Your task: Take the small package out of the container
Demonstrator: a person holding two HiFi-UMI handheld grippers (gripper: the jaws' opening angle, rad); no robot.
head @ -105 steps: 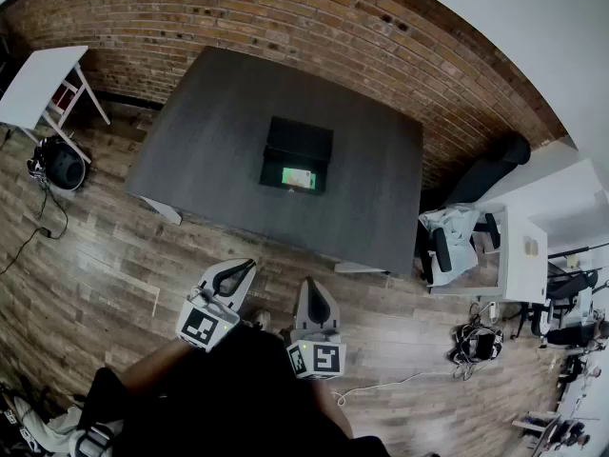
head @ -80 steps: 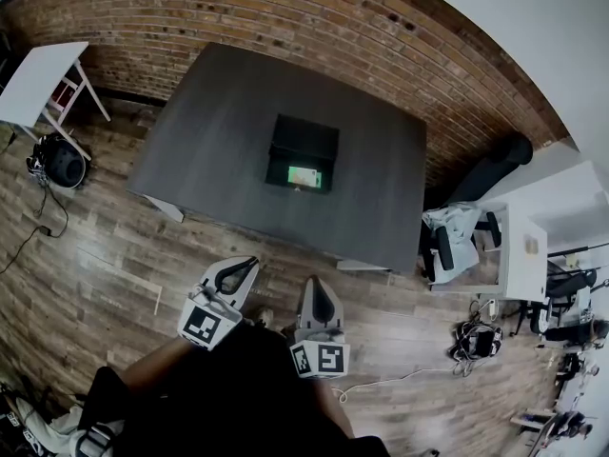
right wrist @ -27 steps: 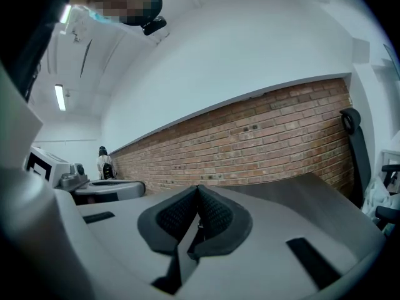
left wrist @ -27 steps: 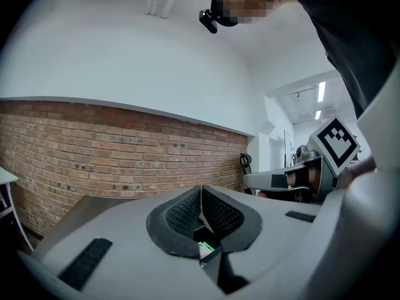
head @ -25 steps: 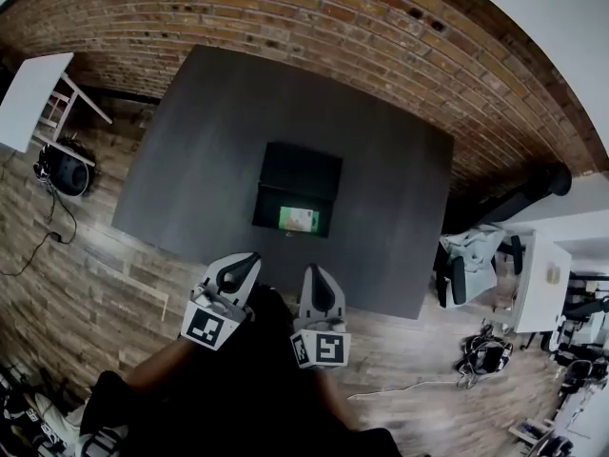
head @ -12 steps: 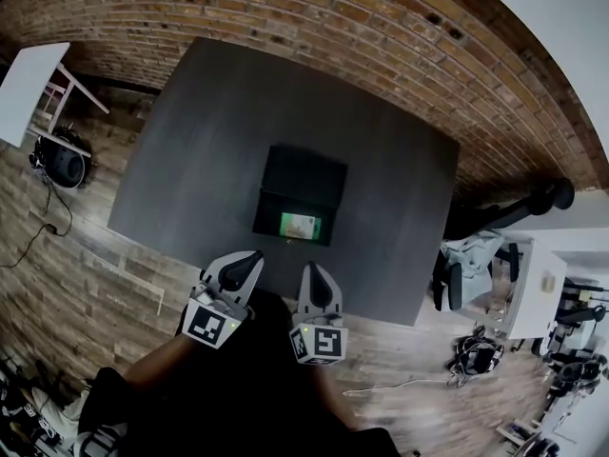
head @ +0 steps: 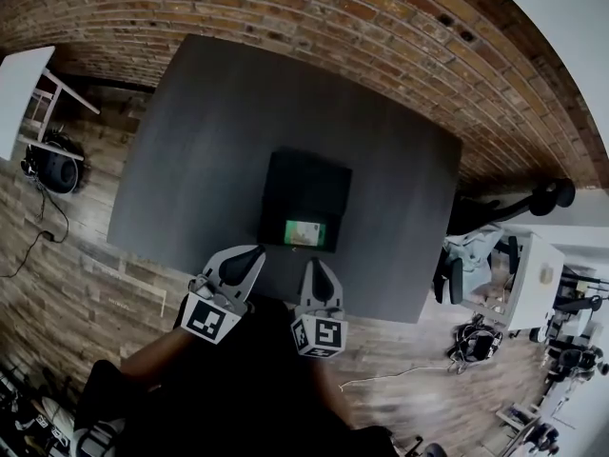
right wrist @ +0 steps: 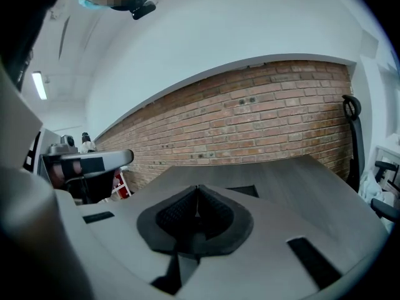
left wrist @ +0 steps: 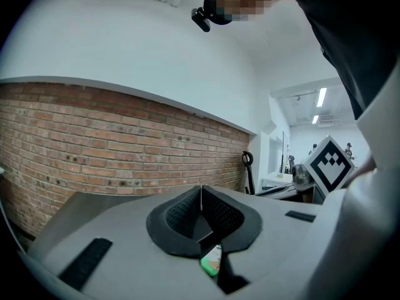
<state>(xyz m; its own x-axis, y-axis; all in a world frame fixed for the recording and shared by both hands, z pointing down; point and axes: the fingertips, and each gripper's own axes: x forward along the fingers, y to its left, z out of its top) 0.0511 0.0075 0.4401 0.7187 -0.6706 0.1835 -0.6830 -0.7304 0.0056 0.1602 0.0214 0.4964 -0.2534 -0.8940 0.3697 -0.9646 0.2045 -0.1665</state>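
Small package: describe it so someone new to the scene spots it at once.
Find the dark grey table in front of the brick wall; a black open container sits near its middle. The small package lies inside at the container's end nearest the person, and it is the only bright green-and-white thing among dark surfaces.

A dark grey table (head: 219, 131) stands before a red brick wall (head: 285, 3) on a wood-plank floor (head: 57, 274), with a small white table (head: 17, 84) to its left, a white desk (head: 538, 274) and grey office chair (head: 464, 255) to its right, and lit strip lights (left wrist: 321, 97) overhead.
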